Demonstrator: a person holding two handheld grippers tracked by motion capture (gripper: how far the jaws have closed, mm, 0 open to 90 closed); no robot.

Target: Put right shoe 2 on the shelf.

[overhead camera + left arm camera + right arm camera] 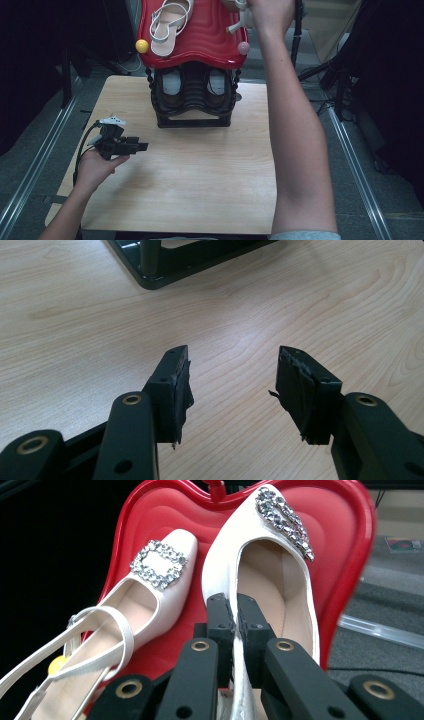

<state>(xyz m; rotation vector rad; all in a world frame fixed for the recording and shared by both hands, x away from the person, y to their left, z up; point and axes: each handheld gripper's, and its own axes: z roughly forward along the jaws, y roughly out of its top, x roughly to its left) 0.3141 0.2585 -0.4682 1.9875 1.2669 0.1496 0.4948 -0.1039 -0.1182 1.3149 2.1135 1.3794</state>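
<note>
The table (200,190) was pale wood-grain laminate, rectangular, with its far edge carrying a black rack (194,100) of wavy tiers. A dark pair of shoes (192,82) sat on a lower tier, toes hidden under the shelf above. That top shelf (345,540) was glossy red plastic, heart-shaped with moulded ripples, and had a yellow knob (142,46) and a pink knob (243,48) at its near corners.

Two cream shoes lay on the red shelf, both smooth and satin-looking, long axes running roughly from the person toward the far rim, toes pointing away. In the right gripper view the right shoe (265,575) had a sharply pointed toe with a leaf-shaped cluster of clear stones, and its toe leaned a little to the right. It was at the shelf's right side, heel end lifted toward the gripper. The left shoe (150,595) had a squared toe, a rectangular stone buckle and thin slingback straps trailing toward the near edge; it lay just beside the other, toes close but apart.

The right gripper (235,630) was clenched on the right shoe's near side wall, one black jaw inside the shoe and one outside, the thin cream wall pinched between them. In the high view the person's right arm stretched across the table to the shelf.

The left gripper (232,390) rested low over bare table near the rack's base, jaws spread wide with nothing between them; its pads (295,385) were wrapped in worn, fraying black tape.
</note>
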